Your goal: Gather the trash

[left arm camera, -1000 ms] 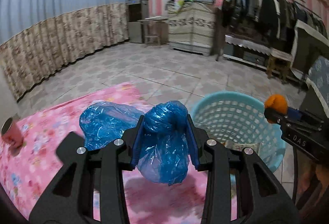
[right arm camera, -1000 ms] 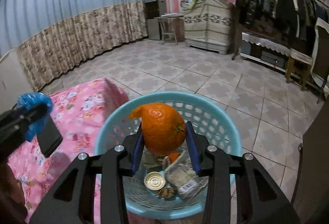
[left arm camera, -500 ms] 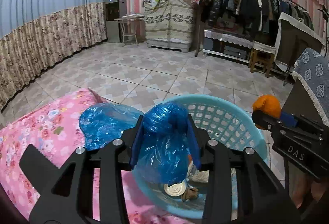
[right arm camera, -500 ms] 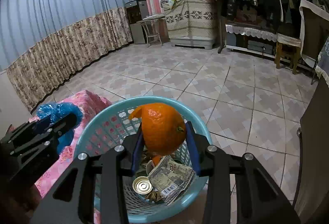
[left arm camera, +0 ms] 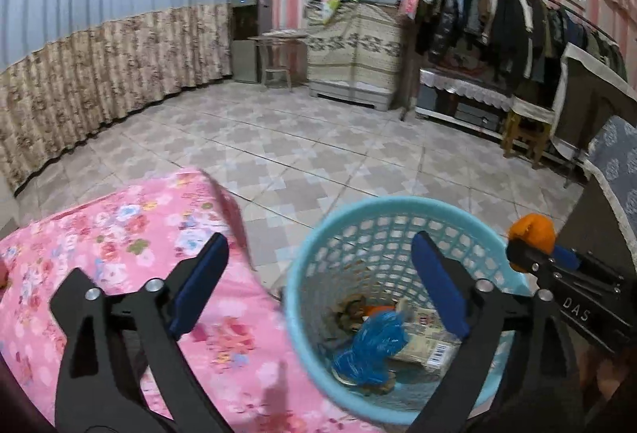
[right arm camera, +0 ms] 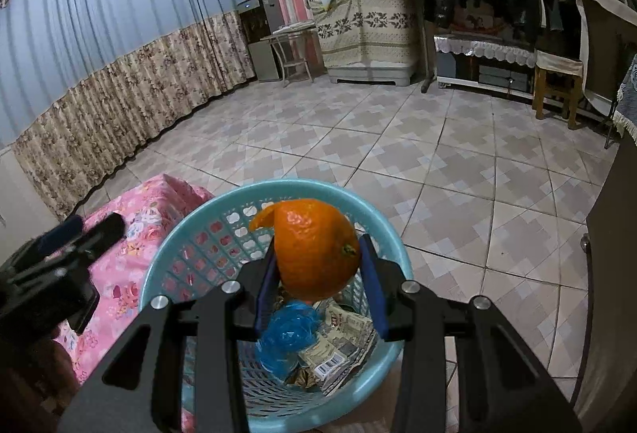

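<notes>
Trash is going into the blue basket (left arm camera: 402, 208), which stands on the floor just beside the pink bench (left arm camera: 119, 234). One second ago the left claw (left arm camera: 318, 285) held a crumpled blue bag between its pads; now its jaws are opening wide and nothing is between them. The bag (left arm camera: 370, 345) lies at the bottom of the basket, on top of the paper wrappers (left arm camera: 428, 347). So this piece is delivered, I judge, and the left claw is free for the next one. A second blue bag that lay on the bench earlier is not in view now; I cannot tell where it is.

The right claw (right arm camera: 318, 281) grips the orange peel (right arm camera: 314, 250) as before, closed on both its sides, over the basket opening. This piece is not yet dropped, and I think it comes next.

The left view shows the bench top with its flower cloth, and the right claw from the side at the far right, with the peel (left arm camera: 533, 234) sticking out of it. The right view looks more straight down into the basket (right arm camera: 167, 266) and shows the bag (right arm camera: 288, 333) beside a wrapper (right arm camera: 334, 349) with a barcode. It shows the left claw (right arm camera: 89, 230) only as a dark blurred shape at the left.
</notes>
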